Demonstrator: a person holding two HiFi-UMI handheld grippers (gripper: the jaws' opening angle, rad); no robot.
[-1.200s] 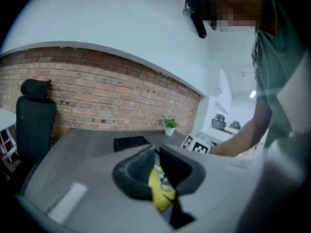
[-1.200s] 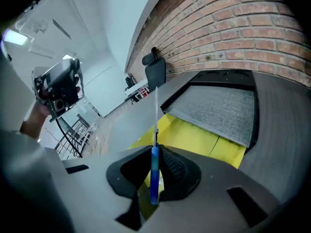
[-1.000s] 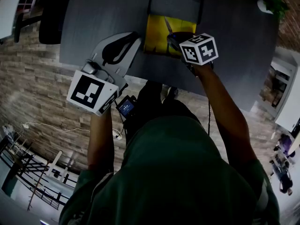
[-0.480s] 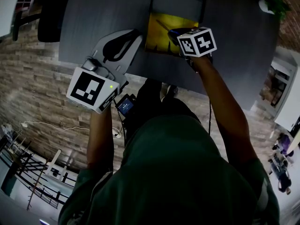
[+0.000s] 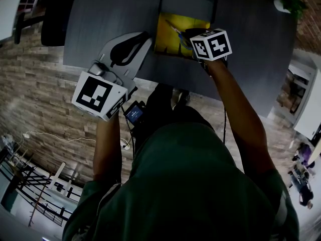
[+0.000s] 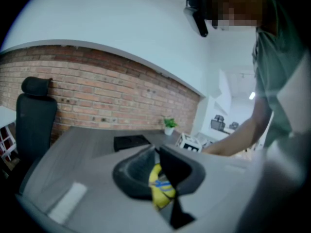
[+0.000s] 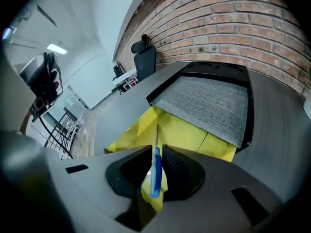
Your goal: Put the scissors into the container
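Note:
The scissors (image 7: 155, 171) have a blue handle and a thin blade pointing forward. My right gripper (image 7: 156, 150) is shut on the handle and holds them just above the yellow container (image 7: 187, 135). In the head view the blade (image 5: 174, 29) points up-left over the container (image 5: 173, 39), in front of the right gripper's marker cube (image 5: 211, 44). My left gripper (image 5: 144, 36) hangs over the table's near edge, left of the container. Its jaws stand together with nothing in them. In the left gripper view the container (image 6: 159, 191) shows beyond the left gripper (image 6: 156, 152).
A grey mat in a dark frame (image 7: 206, 103) lies right behind the container on the grey table (image 5: 110, 14). There is a black office chair (image 6: 34, 115) at the table's left end, a small potted plant (image 6: 169, 126) at the far side, and a brick wall behind.
The right gripper has moved slightly forward toward the container, and the scissors' blade has swung from pointing ahead to pointing up-left. The left gripper has barely moved.

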